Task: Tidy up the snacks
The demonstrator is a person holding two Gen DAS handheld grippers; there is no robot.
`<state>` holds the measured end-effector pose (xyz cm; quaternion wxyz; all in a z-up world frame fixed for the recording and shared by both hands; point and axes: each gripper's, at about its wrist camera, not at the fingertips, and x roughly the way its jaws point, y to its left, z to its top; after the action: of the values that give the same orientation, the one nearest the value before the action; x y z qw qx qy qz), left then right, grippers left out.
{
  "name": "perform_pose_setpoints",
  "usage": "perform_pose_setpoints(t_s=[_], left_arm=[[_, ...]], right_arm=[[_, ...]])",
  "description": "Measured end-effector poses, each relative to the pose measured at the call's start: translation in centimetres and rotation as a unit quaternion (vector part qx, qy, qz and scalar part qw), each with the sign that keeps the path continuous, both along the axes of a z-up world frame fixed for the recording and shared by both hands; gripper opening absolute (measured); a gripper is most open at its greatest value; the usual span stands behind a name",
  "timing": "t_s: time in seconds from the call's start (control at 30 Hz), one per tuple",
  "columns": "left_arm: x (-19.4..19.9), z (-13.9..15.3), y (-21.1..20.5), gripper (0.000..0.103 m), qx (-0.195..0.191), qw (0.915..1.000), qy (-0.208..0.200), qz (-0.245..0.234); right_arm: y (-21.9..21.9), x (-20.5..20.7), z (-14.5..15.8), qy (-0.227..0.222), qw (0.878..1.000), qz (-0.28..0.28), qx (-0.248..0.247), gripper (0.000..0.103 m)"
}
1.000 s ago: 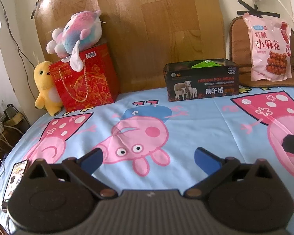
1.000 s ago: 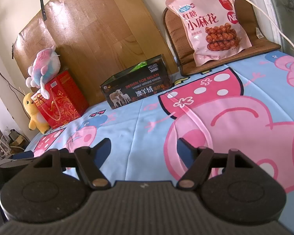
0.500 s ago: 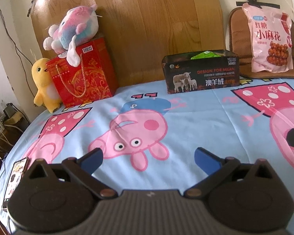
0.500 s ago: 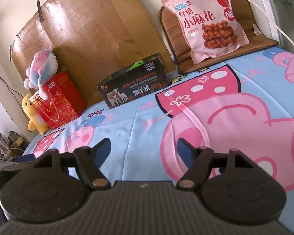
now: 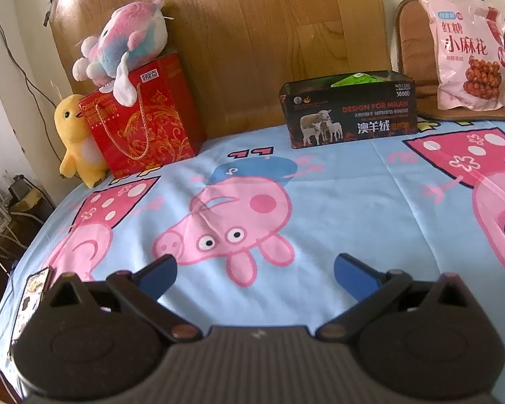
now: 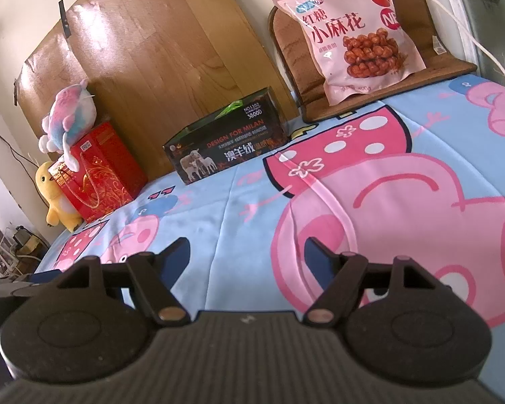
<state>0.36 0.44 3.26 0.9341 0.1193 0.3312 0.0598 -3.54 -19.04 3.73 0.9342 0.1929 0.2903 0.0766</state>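
Left gripper (image 5: 255, 271) hangs over the bed, jaws spread wide, nothing between them. Right gripper (image 6: 247, 255) is the same, jaws apart and empty above the cartoon sheet (image 6: 404, 208). Far ahead of both, at the bed's back edge, sits the dark box (image 5: 350, 114) with a green packet (image 5: 355, 79) poking out. The pink snack bag (image 6: 348, 33) leans upright on a brown cushion (image 6: 451, 64) at the back right corner, well clear of either gripper. Red gift bag (image 5: 141, 118) and plush toys (image 5: 124, 50) hold the back left corner.
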Motion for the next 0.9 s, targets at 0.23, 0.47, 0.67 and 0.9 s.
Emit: perform_pose_setpoints(t_s=[0.23,0.47,0.67,0.9], left_arm=[[0.08,0.08,0.12,0.103,0.011,0.9999,-0.005,0.003],[0.00,0.02,0.00,0.103,0.017,0.9999,-0.003,0.000],[-0.03,-0.05,-0.10,0.103,0.020,0.9998,-0.002,-0.005],[0.13,-0.12,-0.10,0.103,-0.003,0.9997,0.017,-0.018]], right_arm=[[-0.11,-0.06,-0.14,0.001,1.000,-0.001,0.002,0.077],[-0.14,-0.07,-0.09,0.001,1.000,-0.001,0.002,0.077],[-0.19,-0.08,-0.08,0.001,1.000,-0.001,0.002,0.077],[-0.21,-0.08,-0.05,0.001,1.000,-0.001,0.002,0.077]])
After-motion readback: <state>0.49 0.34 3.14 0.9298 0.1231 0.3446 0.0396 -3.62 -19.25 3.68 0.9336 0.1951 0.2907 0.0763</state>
